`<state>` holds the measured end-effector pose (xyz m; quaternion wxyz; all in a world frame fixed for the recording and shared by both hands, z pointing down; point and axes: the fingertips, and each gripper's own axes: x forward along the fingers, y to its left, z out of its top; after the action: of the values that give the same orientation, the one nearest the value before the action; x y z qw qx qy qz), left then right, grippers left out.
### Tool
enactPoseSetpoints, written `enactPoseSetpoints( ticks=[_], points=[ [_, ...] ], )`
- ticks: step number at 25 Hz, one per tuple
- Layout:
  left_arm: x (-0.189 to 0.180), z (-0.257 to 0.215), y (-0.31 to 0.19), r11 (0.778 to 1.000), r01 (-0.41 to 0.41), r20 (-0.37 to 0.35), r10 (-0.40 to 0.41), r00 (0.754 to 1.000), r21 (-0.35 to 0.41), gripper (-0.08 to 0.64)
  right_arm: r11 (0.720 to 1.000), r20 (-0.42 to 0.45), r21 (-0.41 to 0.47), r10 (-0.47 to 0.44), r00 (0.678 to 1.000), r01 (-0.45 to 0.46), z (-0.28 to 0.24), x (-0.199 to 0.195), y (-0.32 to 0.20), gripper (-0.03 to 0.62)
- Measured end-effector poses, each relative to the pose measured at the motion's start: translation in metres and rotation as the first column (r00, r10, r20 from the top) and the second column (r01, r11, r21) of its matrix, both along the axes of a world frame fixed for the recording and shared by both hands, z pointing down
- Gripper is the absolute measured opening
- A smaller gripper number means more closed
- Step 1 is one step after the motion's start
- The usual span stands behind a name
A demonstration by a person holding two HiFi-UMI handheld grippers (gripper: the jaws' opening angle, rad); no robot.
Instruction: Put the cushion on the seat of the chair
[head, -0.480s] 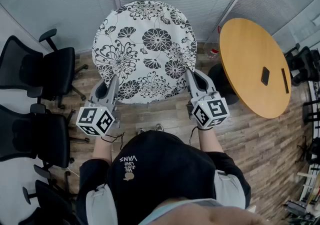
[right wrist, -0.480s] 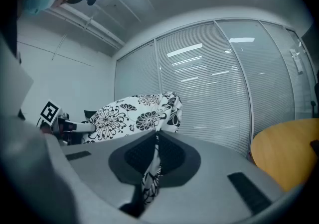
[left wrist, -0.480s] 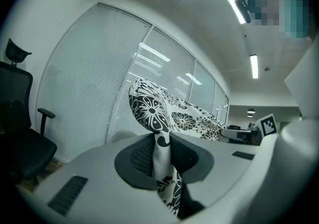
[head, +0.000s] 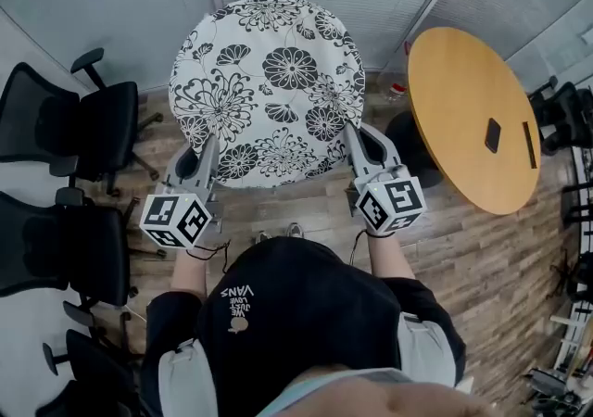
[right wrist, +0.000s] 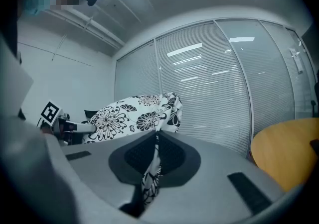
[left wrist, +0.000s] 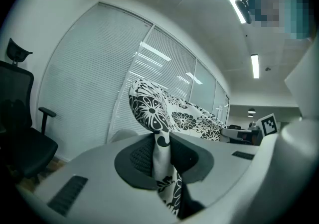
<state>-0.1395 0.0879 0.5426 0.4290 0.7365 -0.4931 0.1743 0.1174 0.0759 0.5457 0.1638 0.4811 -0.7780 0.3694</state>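
Round floral cushion (head: pixel 269 82) is off the ground, held out ahead of the person with its patterned face up, above the floor by the blinds. The left gripper (head: pixel 208 154) pinches the near-left edge, cloth squeezed between its pads. The right gripper (head: pixel 358 143) is clamped tight on a thin fold at the near-right edge. One hand on each side, neither closer. The nearest chair (head: pixel 102 128) sits to the person's left, well apart from the cushion, on the left gripper's side. So I'd expect a swing leftward, left hand leading. The table (head: pixel 468 119) is off right, out of the way.
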Motion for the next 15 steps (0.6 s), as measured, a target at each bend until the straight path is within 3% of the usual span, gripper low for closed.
enactPoseSetpoints(
  ticks=[15],
  points=[
    [-0.0029,0.0005,-0.0026,1.000,-0.007,-0.008,0.007,1.000,-0.018,0.061,1.000,0.011,-0.005,0.024,1.000,-0.024,-0.0054,-0.0010,-0.0013,0.017]
  ],
)
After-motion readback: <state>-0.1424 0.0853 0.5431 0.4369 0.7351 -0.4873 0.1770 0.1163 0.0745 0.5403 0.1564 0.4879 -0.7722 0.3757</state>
